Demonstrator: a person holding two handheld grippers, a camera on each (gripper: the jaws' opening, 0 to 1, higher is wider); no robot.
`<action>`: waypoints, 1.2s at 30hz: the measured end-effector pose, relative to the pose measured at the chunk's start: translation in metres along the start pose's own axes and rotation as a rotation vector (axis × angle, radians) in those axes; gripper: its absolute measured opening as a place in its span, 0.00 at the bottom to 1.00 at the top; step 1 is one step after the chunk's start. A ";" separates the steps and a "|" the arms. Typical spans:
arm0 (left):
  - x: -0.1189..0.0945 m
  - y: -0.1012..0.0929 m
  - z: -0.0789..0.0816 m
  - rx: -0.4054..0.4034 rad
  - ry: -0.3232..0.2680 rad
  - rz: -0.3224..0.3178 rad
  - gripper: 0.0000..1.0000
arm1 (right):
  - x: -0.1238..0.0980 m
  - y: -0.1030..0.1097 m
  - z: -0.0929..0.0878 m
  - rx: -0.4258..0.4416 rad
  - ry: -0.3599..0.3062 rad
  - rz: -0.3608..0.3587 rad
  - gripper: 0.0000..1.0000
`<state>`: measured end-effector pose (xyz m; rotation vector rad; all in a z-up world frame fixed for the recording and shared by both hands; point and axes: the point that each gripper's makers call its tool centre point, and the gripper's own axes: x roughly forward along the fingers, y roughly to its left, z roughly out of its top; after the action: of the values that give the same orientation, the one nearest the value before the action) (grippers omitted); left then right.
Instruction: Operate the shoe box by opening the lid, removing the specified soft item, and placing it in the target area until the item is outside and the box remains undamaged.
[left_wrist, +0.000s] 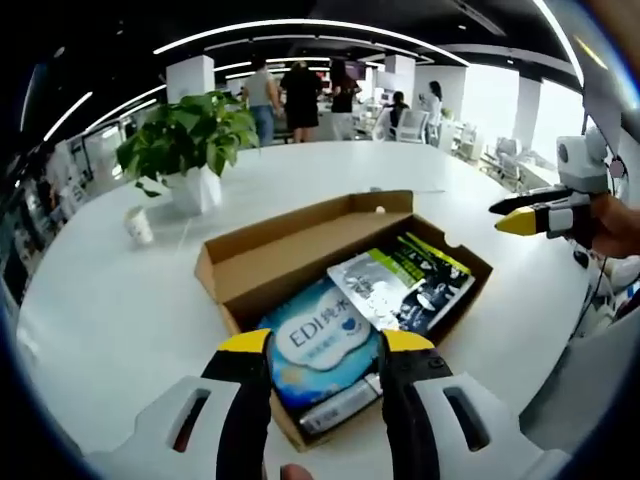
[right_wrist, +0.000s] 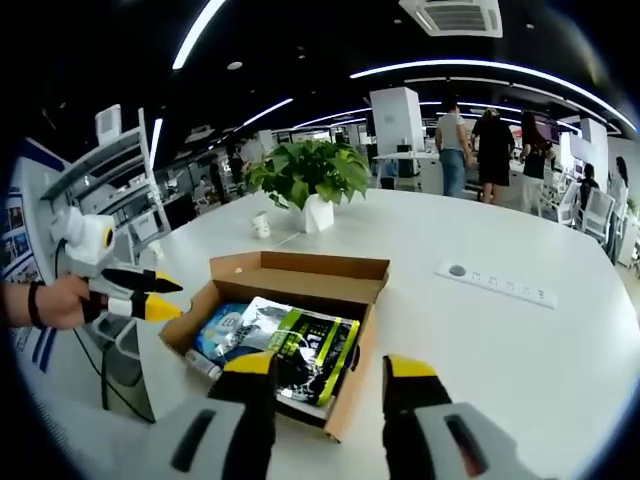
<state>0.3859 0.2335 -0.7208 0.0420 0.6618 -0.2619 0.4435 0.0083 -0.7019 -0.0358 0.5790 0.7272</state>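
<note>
We note a potted plant (right_wrist: 308, 178) beside a paper cup (right_wrist: 261, 224) on the white table (right_wrist: 520, 340), people standing beyond.

Open-plan office, long white table (right_wrist: 520, 330), potted plant (right_wrist: 310, 180), ceiling light strips (left_wrist: 300, 30)

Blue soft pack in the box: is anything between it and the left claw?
Nothing visible. The brown cardboard shoe box has its lid open, and the blue-and-white soft pack lies uncovered just past the left claw, beside a green-and-black pouch.
</note>
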 end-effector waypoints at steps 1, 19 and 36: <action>0.000 0.000 0.000 0.003 -0.001 -0.002 0.43 | -0.001 -0.002 -0.002 0.004 0.000 0.001 0.39; -0.006 -0.025 -0.014 0.003 0.003 -0.045 0.41 | -0.006 0.009 -0.027 0.049 0.009 0.039 0.42; -0.010 -0.031 -0.024 -0.041 0.011 -0.061 0.42 | 0.000 0.019 -0.038 0.063 0.024 0.057 0.41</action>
<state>0.3557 0.2093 -0.7323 -0.0160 0.6797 -0.3073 0.4135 0.0139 -0.7310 0.0307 0.6274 0.7646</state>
